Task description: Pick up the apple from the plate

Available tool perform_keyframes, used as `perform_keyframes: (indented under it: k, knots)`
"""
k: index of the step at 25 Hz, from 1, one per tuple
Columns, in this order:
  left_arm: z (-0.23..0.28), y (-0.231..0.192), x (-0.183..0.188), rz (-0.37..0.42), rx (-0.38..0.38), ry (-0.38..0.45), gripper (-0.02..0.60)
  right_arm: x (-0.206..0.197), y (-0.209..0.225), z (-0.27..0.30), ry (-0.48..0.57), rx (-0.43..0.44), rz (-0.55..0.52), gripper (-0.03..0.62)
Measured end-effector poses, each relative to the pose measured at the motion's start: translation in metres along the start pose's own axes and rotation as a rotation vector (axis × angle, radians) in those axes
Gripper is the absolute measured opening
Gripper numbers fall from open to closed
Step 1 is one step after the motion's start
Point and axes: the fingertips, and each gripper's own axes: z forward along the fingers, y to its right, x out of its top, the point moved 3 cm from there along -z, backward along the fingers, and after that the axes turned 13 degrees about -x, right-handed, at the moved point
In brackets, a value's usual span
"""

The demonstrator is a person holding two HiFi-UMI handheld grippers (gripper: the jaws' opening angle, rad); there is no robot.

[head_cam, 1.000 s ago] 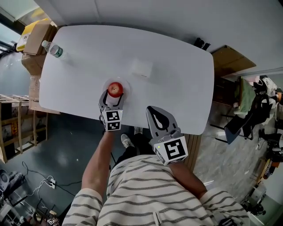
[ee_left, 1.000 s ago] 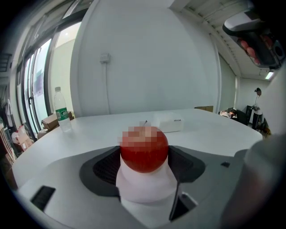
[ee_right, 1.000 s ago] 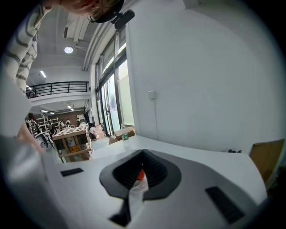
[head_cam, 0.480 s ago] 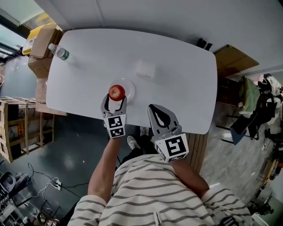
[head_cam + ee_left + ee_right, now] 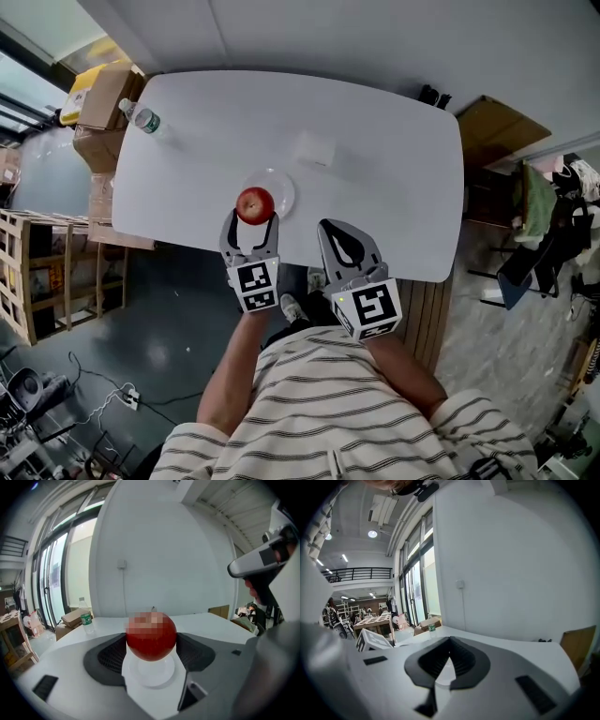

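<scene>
Since a second ago the round red apple (image 5: 255,204) has risen off the small pale round plate (image 5: 284,190) and hangs over its near rim. It is clamped in the left gripper (image 5: 252,217), jaws apple-width apart, so the pick looks achieved. The right gripper (image 5: 330,232), right of the plate, is closed on nothing; the white table (image 5: 394,141) ends just nearside of the plate, with open room above

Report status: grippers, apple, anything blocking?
Left gripper shut on round red apple, over small white plate. Right gripper shut, empty. Nothing in the way.
</scene>
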Motion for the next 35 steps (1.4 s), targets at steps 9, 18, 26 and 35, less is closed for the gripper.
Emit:
perform_keyframes:
  k: [9,18,26,35]
  knots:
    - [-0.042,0.011,0.032,0.007,0.025,0.044,0.341,0.011,-0.014,-0.015,0.041,0.008,0.003,0.012]
    - [-0.082,0.028,0.068,0.008,0.003,0.112,0.341,0.026,-0.028,-0.029,0.081,0.025,0.008,0.012]
    - [-0.104,0.045,0.091,0.023,-0.003,0.138,0.341,0.038,-0.029,-0.041,0.111,0.031,0.003,0.012]
    - [-0.122,0.059,0.116,0.045,0.007,0.190,0.341,0.043,-0.026,-0.054,0.126,0.036,0.015,0.012]
